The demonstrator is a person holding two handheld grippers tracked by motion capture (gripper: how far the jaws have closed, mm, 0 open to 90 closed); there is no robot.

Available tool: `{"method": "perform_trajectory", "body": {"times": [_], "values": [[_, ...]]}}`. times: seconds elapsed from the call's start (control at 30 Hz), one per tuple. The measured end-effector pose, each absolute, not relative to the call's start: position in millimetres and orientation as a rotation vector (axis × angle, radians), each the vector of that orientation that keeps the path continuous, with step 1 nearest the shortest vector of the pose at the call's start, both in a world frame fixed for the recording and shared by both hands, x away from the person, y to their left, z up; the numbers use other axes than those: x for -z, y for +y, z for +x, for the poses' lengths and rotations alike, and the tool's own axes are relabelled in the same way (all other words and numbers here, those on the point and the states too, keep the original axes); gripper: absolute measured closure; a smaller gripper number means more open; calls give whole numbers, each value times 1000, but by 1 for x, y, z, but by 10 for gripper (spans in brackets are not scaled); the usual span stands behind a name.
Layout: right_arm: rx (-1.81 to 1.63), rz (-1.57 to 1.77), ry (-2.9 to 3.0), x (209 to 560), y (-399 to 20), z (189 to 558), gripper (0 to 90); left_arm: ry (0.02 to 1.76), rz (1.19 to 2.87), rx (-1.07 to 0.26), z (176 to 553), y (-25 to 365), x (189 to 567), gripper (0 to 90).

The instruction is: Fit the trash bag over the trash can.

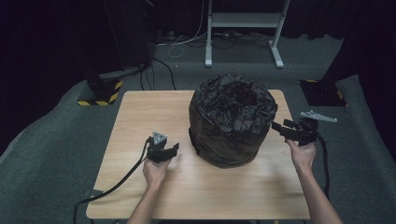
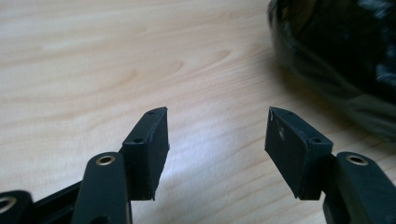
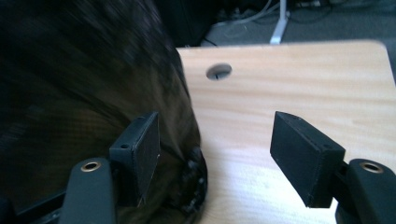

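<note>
- Left gripper [image 1: 169,150]: jaws wide apart over bare table [image 1: 140,121], nothing between them, pads touching nothing; in the left gripper view the bin's foot lies ahead and to the right, near but apart
- Right gripper [image 1: 280,127]: jaws spread wide, gripping nothing; it hangs just beside the bin's right flank, tips pointing at it; in the right gripper view the left jaw stands in front of the liner, contact cannot be told
- Count: two grippers, one hand on each; one bin [image 1: 232,120]; one table
- Bin: round, upright, wrapped in a crinkled black bag whose loose plastic is bunched into the mouth; what else is inside cannot be seen
- It stands between the two grippers
</note>
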State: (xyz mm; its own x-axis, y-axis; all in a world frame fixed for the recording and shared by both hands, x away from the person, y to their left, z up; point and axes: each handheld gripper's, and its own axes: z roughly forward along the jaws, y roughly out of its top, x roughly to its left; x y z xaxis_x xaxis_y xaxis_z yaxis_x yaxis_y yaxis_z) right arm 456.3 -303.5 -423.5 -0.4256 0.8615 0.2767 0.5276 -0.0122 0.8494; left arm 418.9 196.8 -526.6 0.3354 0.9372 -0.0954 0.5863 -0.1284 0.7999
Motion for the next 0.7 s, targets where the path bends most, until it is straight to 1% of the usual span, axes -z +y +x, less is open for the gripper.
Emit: {"method": "perform_trajectory", "body": {"times": [0.23, 0.47, 0.57, 0.7], "values": [[-1481, 1357, 1902, 386, -301, 447, 327, 1423, 1825, -569, 415, 208, 540, 389], [-1560, 1237, 1875, 340, -292, 439, 327, 1455, 1817, -554, 418, 210, 541, 378], [-1587, 1171, 1882, 319, -282, 437, 326, 1449, 1824, -555, 418, 210, 541, 371], [-1578, 1052, 1935, 292, -254, 438, 306, 1440, 1857, -584, 418, 206, 541, 353]]}}
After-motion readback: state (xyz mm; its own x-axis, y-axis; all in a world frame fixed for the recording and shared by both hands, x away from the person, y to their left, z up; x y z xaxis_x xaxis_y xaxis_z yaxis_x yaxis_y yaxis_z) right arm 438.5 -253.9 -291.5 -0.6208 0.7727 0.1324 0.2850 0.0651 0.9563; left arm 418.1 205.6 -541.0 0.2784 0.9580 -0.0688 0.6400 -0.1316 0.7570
